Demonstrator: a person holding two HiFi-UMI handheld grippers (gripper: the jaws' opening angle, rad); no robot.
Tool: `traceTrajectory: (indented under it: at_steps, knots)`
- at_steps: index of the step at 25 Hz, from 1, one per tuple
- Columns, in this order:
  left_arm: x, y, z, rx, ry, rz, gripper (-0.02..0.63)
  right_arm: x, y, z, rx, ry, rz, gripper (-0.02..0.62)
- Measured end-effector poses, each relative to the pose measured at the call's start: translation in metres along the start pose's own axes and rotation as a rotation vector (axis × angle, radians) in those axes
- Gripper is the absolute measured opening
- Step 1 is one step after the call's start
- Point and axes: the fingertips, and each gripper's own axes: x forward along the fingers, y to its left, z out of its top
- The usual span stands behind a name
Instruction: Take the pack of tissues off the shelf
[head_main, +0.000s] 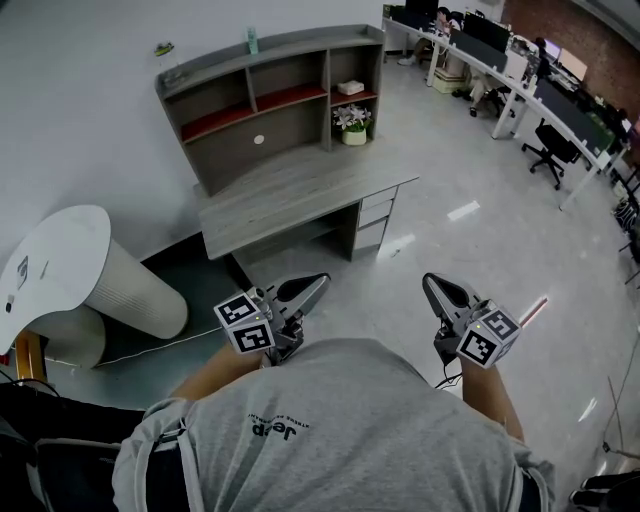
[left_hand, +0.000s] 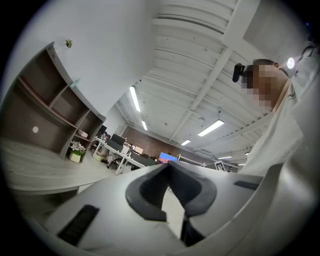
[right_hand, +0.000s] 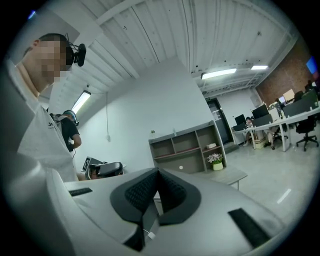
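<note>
The pack of tissues (head_main: 350, 88) is a small white block on the red shelf in the right compartment of the grey shelf unit (head_main: 270, 100), which stands on a desk (head_main: 300, 195) well ahead of me. It also shows small in the left gripper view as the pack (left_hand: 83, 134) and in the right gripper view as the pack (right_hand: 212, 146). My left gripper (head_main: 318, 282) and right gripper (head_main: 430, 283) are held close to my chest, far short of the desk. Both have their jaws together with nothing between them. The left gripper (left_hand: 167, 166) tilts slightly upward; the right gripper (right_hand: 158, 171) is level.
A pot of white flowers (head_main: 352, 125) stands on the desk under the tissue shelf. A small bottle (head_main: 252, 40) sits on top of the unit. A white round stand (head_main: 60, 270) is at my left. Office desks and chairs (head_main: 520, 70) fill the back right. Another person (right_hand: 70, 132) stands behind.
</note>
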Motion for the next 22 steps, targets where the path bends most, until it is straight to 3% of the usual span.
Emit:
traceTrajectory:
  at_steps: [11, 22]
  knots:
    - [0.012, -0.006, -0.002, -0.006, -0.036, 0.024, 0.028, -0.015, -0.013, 0.011, -0.007, -0.009, 0.009, 0.017]
    - [0.046, -0.01, -0.01, -0.023, -0.017, -0.013, 0.028, -0.038, -0.043, 0.016, 0.003, -0.02, -0.03, 0.018]
